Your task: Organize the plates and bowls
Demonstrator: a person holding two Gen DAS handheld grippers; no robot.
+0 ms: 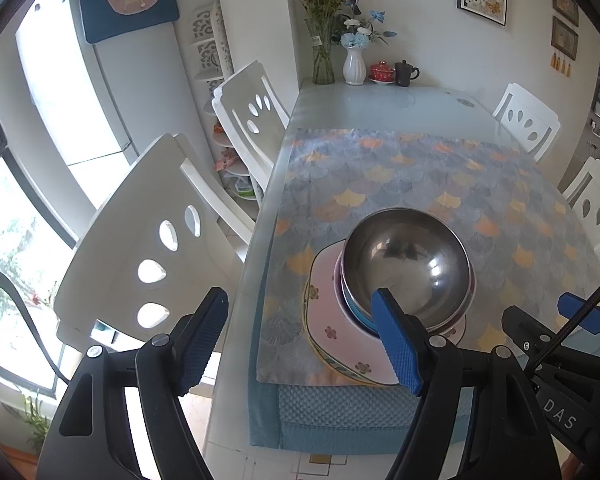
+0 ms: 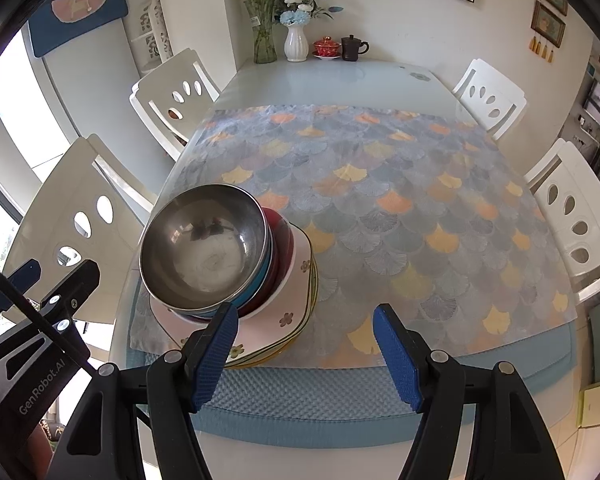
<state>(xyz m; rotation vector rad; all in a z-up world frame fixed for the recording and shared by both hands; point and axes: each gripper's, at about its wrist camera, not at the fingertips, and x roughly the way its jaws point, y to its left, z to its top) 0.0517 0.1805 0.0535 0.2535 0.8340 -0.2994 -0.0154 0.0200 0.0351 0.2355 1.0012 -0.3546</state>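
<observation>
I held both pairs of ribbed blue jaws wide and empty, the left gripper [image 1: 304,334] and right gripper [image 2: 306,340] angled down beside the stack. Between them, the steel bowl [image 1: 406,266] sat mouth-up, nested in a blue bowl [image 2: 256,284] and a dark red bowl [image 2: 280,248] on square floral plates [image 1: 332,332], near the patterned cloth's [image 2: 380,184] front-left corner.

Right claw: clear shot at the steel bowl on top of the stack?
Probably yes. The steel bowl sits uncovered atop the stacked bowls and plates, and the right claw is open, empty, just beside it; nothing lies between.
</observation>
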